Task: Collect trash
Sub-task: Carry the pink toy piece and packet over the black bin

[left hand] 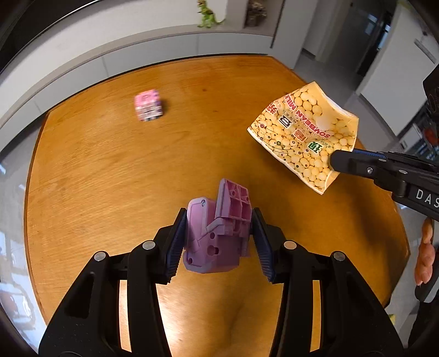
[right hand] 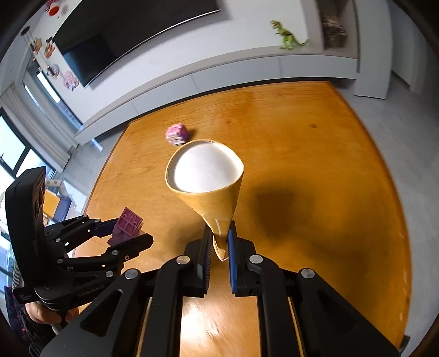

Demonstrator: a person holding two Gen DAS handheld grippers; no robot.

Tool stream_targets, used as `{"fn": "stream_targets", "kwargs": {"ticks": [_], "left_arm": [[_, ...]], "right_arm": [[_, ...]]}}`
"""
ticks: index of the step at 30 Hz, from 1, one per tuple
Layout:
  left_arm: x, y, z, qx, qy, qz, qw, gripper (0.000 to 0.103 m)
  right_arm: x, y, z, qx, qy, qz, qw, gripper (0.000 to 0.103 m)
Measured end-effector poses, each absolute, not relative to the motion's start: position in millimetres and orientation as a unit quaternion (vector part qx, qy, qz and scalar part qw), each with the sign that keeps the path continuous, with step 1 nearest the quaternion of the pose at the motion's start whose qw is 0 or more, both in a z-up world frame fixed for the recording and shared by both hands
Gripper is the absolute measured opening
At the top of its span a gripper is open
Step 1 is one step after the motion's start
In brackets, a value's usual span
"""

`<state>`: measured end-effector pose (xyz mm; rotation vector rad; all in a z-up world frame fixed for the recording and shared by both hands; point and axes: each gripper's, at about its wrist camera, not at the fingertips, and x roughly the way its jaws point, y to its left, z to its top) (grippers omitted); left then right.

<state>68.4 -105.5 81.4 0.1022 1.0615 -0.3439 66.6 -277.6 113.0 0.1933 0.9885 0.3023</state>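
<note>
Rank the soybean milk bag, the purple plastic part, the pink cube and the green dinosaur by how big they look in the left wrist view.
1. soybean milk bag
2. purple plastic part, though it sits nearest the camera, so its rank is unsure
3. pink cube
4. green dinosaur, far off on the shelf, so it may really be bigger

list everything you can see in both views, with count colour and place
soybean milk carton: 1, yellow with bean print, flattened at one end, lifted above the table in the right gripper
plastic part: 1, purple, held between the left gripper's pads
cube: 1, pink, lying on the far left of the table
table: 1, orange-brown wood
toy dinosaur: 1, green, on the white ledge behind the table
screen: 1, black, on the wall
left gripper: 1, black, shut on the plastic part
right gripper: 1, black, shut on the carton's flat end
hand: 1, at the right gripper's handle
</note>
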Motion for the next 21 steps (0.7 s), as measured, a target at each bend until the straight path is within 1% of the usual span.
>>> {"fn": "stream_targets", "kwargs": {"ticks": [11,21], "left_arm": [[-15,-227,105,0.095,0.482,-0.257,0.832,0.046],[-110,-371,96,0.166,0.472,-0.378,0.779,0.046]], "right_arm": [[-57,-394,122,0.139,0.440,0.063,0.885,0.012],[-206,-507,105,0.192,0.421,-0.054,0.885,0.012]]}}
